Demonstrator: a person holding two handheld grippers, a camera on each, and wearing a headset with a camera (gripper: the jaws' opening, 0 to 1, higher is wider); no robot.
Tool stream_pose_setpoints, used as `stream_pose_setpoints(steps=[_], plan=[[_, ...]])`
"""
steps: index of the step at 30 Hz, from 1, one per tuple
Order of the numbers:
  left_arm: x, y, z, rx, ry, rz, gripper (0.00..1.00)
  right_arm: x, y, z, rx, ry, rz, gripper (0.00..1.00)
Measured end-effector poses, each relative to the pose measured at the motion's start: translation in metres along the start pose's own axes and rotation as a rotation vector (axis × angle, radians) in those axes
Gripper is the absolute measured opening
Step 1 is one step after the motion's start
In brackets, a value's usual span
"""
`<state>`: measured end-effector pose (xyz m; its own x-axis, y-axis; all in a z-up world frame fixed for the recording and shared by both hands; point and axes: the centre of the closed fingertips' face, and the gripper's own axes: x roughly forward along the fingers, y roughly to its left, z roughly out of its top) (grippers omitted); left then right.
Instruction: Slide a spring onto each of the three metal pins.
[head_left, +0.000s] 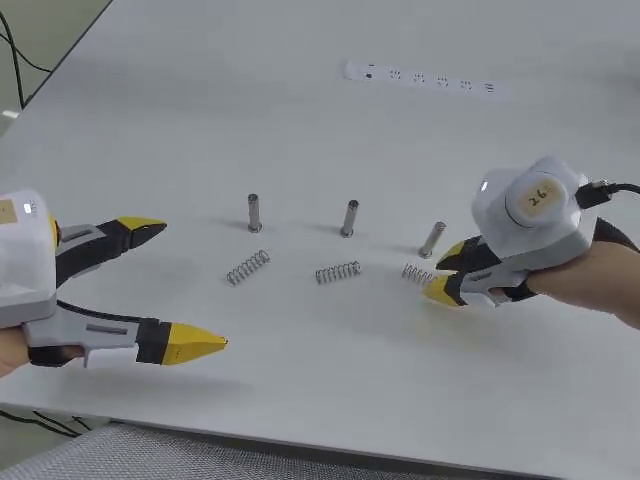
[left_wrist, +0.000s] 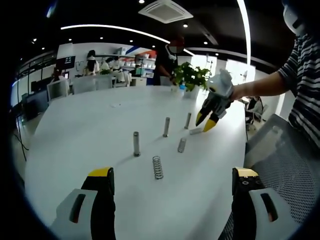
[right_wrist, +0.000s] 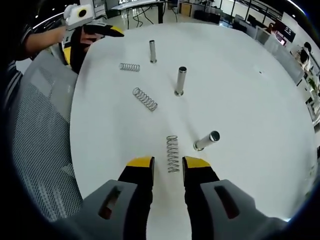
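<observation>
**Asker:** Looking down from your head, what's in front of you?

**Me:** A white surface (head_left: 300, 130) with three pins in a row. The left pin (head_left: 254, 213) and middle pin (head_left: 349, 218) stand upright, and the right pin (head_left: 433, 239) leans. A spring lies on its side in front of each: the left spring (head_left: 248, 267), middle spring (head_left: 338, 272) and right spring (head_left: 416, 273). My left hand-held gripper (head_left: 185, 287) hovers at the near left, well apart from the pins, with its jaws spread wide and holding nothing. My right hand-held gripper (head_left: 437, 278) is low at the right spring, its yellow tips a narrow gap apart. A power strip (head_left: 420, 78) lies at the far side.

**Asker:** And along the left hand-held gripper?

**Me:** My left hand-held gripper (left_wrist: 173, 172) shows both jaws rising wide apart. Past them the left spring (left_wrist: 158, 167) lies nearest, with the left pin (left_wrist: 136, 143) just beyond it. Farther out stand the middle pin (left_wrist: 166, 127) and the right pin (left_wrist: 188, 120), with the middle spring (left_wrist: 182, 145) in front of them. My right hand-held gripper (left_wrist: 210, 117) points down at the right spring (left_wrist: 196, 130).

**Asker:** Along the right one?

**Me:** The jaws of my right hand-held gripper (right_wrist: 168, 162) are slightly parted. The near end of the right spring (right_wrist: 172, 154) lies between the tips, flat on the surface and not pinched. The right pin (right_wrist: 206, 141) leans just beside it. Beyond are the middle spring (right_wrist: 145, 98), the middle pin (right_wrist: 180, 81), the left spring (right_wrist: 129, 66) and the left pin (right_wrist: 152, 51). My left hand-held gripper (right_wrist: 90, 44) sits at the far edge, spread open, next to a mesh chair (right_wrist: 35, 150).
</observation>
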<state>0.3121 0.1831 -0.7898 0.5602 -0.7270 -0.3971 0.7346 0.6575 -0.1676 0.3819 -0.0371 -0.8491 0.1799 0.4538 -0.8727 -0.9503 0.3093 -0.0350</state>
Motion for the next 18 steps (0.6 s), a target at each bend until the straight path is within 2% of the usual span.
stream_pose_setpoints(steps=[8,18], plan=[[0.002,-0.001,0.002,0.002,-0.003,-0.005,0.97,0.005,-0.004,0.001,-0.035,0.029,0.005,0.24],[0.001,0.0,0.001,-0.002,0.002,-0.005,0.97,0.012,-0.006,-0.012,-0.097,0.099,0.016,0.21]])
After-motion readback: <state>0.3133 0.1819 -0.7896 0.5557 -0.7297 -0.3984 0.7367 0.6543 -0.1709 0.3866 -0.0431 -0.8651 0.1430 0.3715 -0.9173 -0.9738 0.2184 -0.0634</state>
